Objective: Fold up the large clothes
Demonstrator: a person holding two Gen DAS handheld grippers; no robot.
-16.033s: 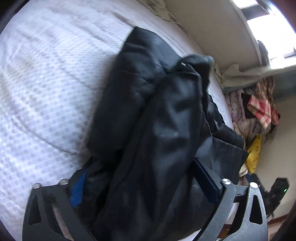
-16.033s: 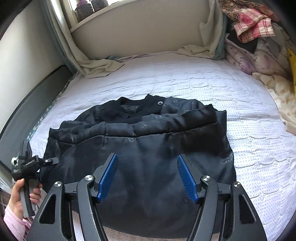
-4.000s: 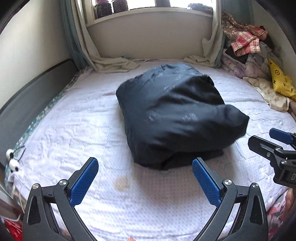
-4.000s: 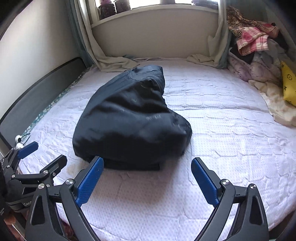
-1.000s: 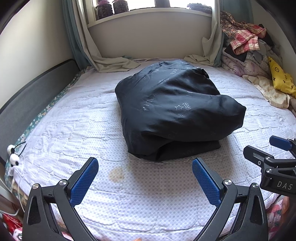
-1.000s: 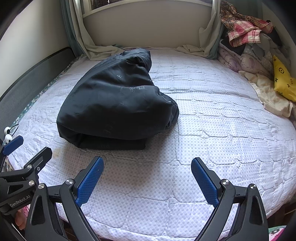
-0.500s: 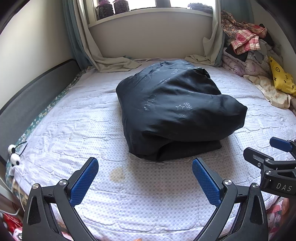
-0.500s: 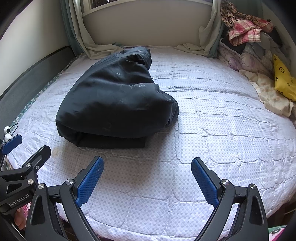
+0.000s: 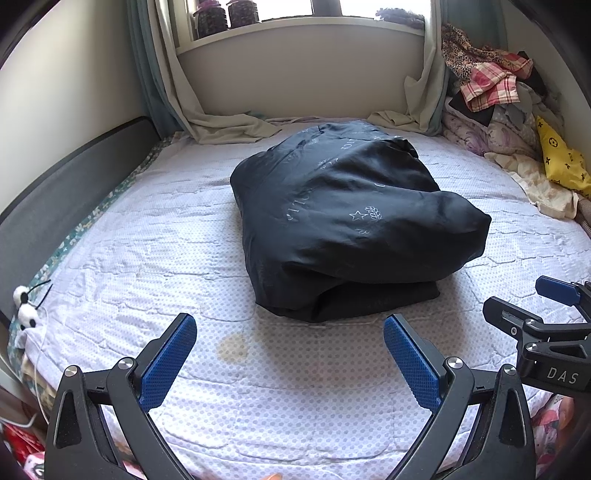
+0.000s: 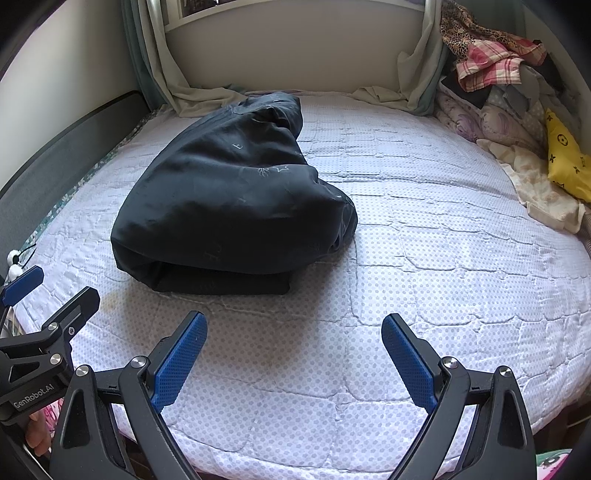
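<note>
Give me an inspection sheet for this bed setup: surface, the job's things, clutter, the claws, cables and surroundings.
Surface: white quilted mattress, a yellowish stain near the front edge.
Job's things: black coat folded into a bundle mid-bed.
Clutter: clothes pile and yellow pillow at the far right; panda toy at the left edge.
Claws: left claw open, holding nothing; right claw open, holding nothing; both short of the coat.
Cables: thin white cord by the panda toy.
Surroundings: window sill with jars, curtains, grey bed frame.

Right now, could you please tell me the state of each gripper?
Left gripper: jaws open, holding nothing.
Right gripper: jaws open, holding nothing.
</note>
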